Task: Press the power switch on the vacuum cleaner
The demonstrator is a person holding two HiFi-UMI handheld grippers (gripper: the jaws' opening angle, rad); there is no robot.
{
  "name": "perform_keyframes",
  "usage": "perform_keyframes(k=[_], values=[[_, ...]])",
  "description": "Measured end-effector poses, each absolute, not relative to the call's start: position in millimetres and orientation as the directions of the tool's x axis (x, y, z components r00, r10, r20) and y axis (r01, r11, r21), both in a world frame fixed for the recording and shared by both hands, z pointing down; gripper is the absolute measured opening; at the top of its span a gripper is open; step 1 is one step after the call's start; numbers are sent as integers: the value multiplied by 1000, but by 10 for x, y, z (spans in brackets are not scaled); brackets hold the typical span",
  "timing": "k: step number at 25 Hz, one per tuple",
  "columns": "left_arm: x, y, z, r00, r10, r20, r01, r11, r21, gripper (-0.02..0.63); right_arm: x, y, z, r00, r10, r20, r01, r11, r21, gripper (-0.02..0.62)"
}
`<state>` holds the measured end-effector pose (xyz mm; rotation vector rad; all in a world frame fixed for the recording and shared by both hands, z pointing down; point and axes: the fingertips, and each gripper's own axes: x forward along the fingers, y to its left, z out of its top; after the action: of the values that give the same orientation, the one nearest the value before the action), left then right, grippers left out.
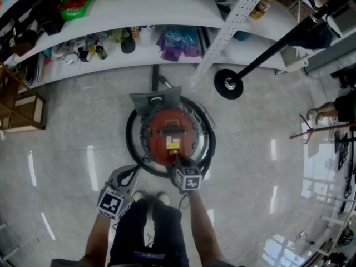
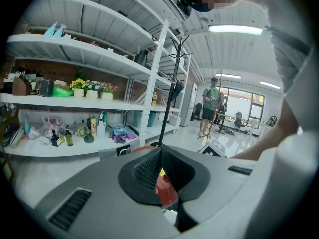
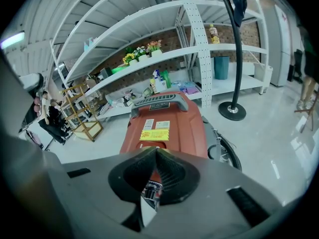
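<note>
Vacuum cleaner [image 1: 171,135], red, rigid and heavy-looking, sits on the floor just before the white shelving [image 1: 189,4], likely steady under a firm poke at its end farthest from the shelving, where the right gripper [image 1: 178,160] points with jaws together; the left gripper [image 1: 132,175], also closed, holds nothing.

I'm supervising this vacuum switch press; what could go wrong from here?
The right claw, shut, hides the spot below it on the red vacuum cleaner, so the press might land off the switch. The black hose loops round the cleaner close to the person's shoes; stepping in could snag it.
</note>
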<state>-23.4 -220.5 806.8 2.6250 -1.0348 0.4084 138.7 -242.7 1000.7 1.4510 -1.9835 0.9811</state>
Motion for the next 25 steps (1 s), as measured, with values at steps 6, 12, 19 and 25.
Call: perform_keyframes(k=[6,12,19,25], values=[[-261,-2154,7979,700,-620,353,-697,-701,152,8,1356,-2402,9873,-325,-629,706,-945,184,-271,15],[-254,-2054,7890,699,-626,346,-699,-701,142,8,1374,-2365,9659,-331,-667,668,-942,195,-272,14],[-255,-1860,7723,700,-630,337,-697,-705,130,8,1370,-2187,9406,-329,-691,644,-942,197,-271,15],[-258,-1740,7389,701,-637,322,-699,-702,134,8,1375,-2039,8993,-329,-717,615,-941,192,-280,14]])
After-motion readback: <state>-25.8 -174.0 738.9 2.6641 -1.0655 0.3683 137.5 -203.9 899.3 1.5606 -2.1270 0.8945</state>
